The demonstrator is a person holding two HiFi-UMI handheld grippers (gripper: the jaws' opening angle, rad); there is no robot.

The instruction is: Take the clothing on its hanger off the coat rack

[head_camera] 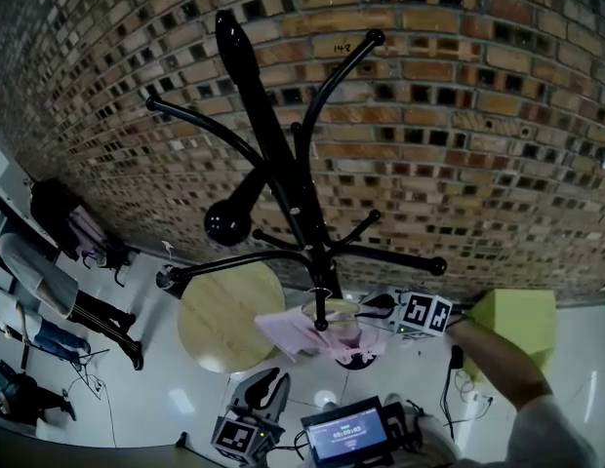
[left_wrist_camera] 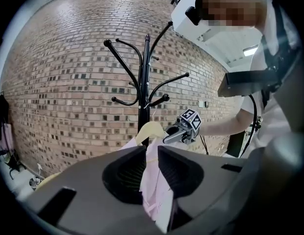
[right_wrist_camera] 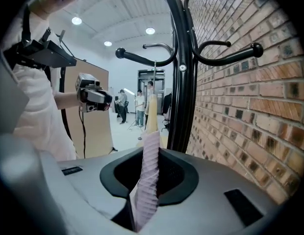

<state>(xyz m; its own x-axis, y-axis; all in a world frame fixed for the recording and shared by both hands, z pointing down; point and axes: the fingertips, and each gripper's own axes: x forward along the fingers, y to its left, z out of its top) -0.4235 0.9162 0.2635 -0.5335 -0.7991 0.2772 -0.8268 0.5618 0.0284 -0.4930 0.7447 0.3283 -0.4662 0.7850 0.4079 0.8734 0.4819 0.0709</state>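
Beneath the coat rack (head_camera: 283,178), hanger (head_camera: 346,305) partly hidden.

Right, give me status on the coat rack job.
Left claw shut on pink clothing. Right claw shut on it too. Hanger hooked on coat rack, not yet off. Nothing blocking seen.

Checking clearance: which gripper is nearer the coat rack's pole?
Right. The right gripper holds the pink clothing right beside the pole; the left gripper grips the same clothing farther out from it.

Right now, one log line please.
left gripper: shut on pink cloth garment | right gripper: same | cream hanger: hooked on black metal coat rack
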